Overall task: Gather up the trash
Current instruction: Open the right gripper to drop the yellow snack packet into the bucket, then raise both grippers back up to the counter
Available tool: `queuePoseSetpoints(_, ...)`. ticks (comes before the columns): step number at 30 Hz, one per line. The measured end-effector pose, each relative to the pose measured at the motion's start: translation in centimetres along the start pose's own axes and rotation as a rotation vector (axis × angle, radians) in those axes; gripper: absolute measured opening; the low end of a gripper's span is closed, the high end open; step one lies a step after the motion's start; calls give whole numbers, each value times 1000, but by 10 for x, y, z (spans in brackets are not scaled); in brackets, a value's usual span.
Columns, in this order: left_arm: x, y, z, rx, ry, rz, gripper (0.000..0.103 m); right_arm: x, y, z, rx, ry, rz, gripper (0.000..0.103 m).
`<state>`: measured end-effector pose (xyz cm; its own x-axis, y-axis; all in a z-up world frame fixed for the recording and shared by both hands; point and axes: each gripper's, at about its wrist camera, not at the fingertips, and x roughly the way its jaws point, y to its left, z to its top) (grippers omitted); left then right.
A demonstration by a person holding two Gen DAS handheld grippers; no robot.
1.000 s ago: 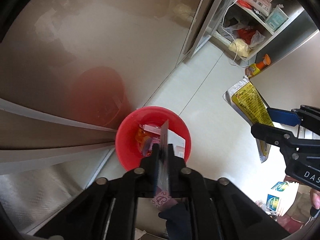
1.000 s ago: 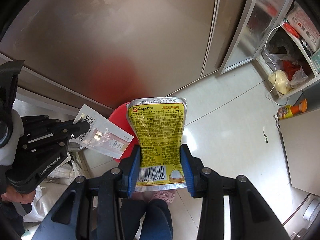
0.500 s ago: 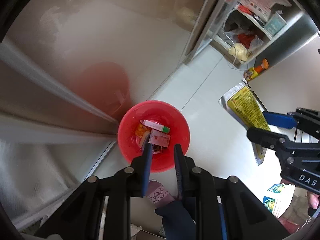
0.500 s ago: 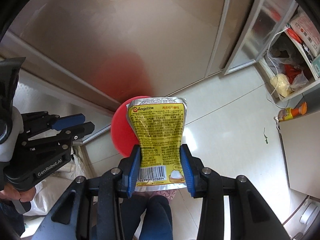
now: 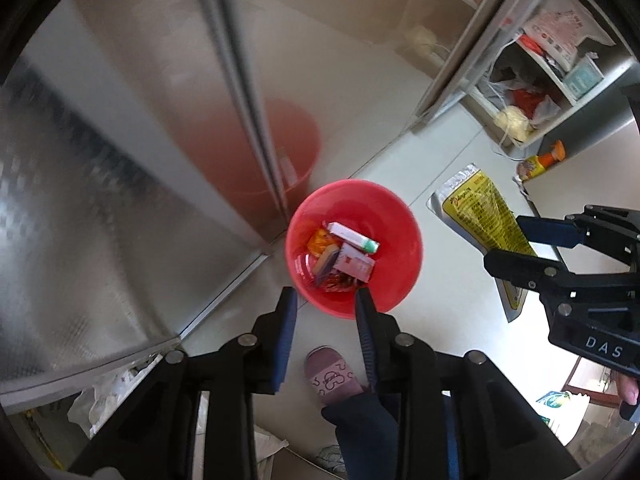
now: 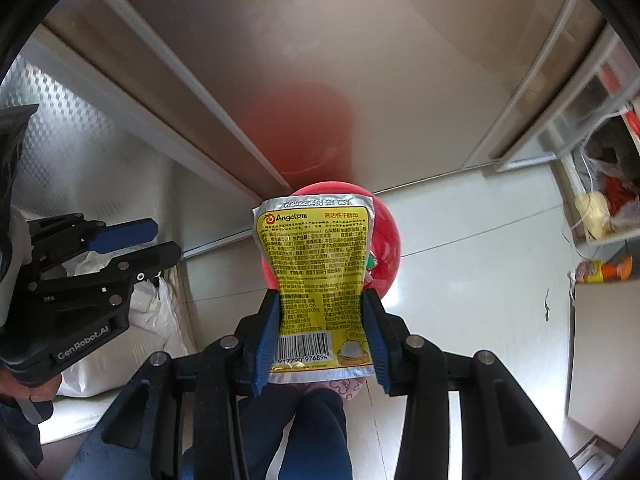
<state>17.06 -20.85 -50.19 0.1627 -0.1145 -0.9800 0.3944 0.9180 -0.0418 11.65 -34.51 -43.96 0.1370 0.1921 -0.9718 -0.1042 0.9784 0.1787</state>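
A red bin [image 5: 396, 216] stands on the pale floor against a steel cabinet, with a white box [image 5: 352, 236], a pink-and-white packet [image 5: 354, 266] and orange wrappers inside. My left gripper [image 5: 325, 298] hovers above the bin's near rim; its jaws are opening and nothing is between them. My right gripper [image 6: 320, 298] is shut on a yellow and silver yeast packet [image 6: 316, 256], which it holds upright over the red bin [image 6: 386, 232]. In the left wrist view the yellow packet [image 5: 484, 216] and right gripper [image 5: 504, 240] are to the bin's right. The left gripper [image 6: 166, 240] shows at the right wrist view's left.
A brushed steel cabinet front [image 5: 120, 160] rises behind the bin. An open shelf unit [image 5: 532, 92] holds bags and boxes, with an orange-capped bottle [image 5: 540, 162] lying beside it. The person's pink slipper [image 5: 332, 376] is near the bin. A white plastic bag [image 6: 156, 320] lies at left.
The left gripper let go of the flat packet, which now lies in the bin, and its jaws widened. The right gripper carried the yellow packet leftward over the bin.
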Motion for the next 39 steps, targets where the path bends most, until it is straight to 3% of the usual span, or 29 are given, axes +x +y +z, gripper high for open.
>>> queuePoseSetpoints(3,1,7,-4,-12,-1,10,41,6,5,5,-19,-7,-5,40)
queuePoseSetpoints(6,2,11,-7,-18,-4,25,41,10,8,6,-37,-15,-11,41)
queuePoseSetpoints(9,4,15,-9,-19,1,33,41,12,13,5,-37,-17,-42,50)
queuePoseSetpoints(11,4,17,-10,-19,2,35,41,12,14,3,-36,-16,-39,75)
queuePoseSetpoints(13,2,16,-12,-18,4,34,41,10,13,2,-34,-22,-49,85)
queuePoseSetpoints(21,-21,13,-17,-6,-7,50,41,-7,21,0,-20,-46,-88,85)
queuePoseSetpoints(29,-95,3,-4,-6,-52,49,41,-74,27,5,15,-59,-127,85)
queuePoseSetpoints(32,-143,1,4,-16,-95,42,60,-119,33,8,8,-94,-136,85)
queuePoseSetpoints(37,-208,-2,12,-52,-142,10,69,-198,51,18,1,-181,-177,85)
queuePoseSetpoints(39,-234,-2,15,-67,-166,6,77,-227,57,23,4,-218,-186,85)
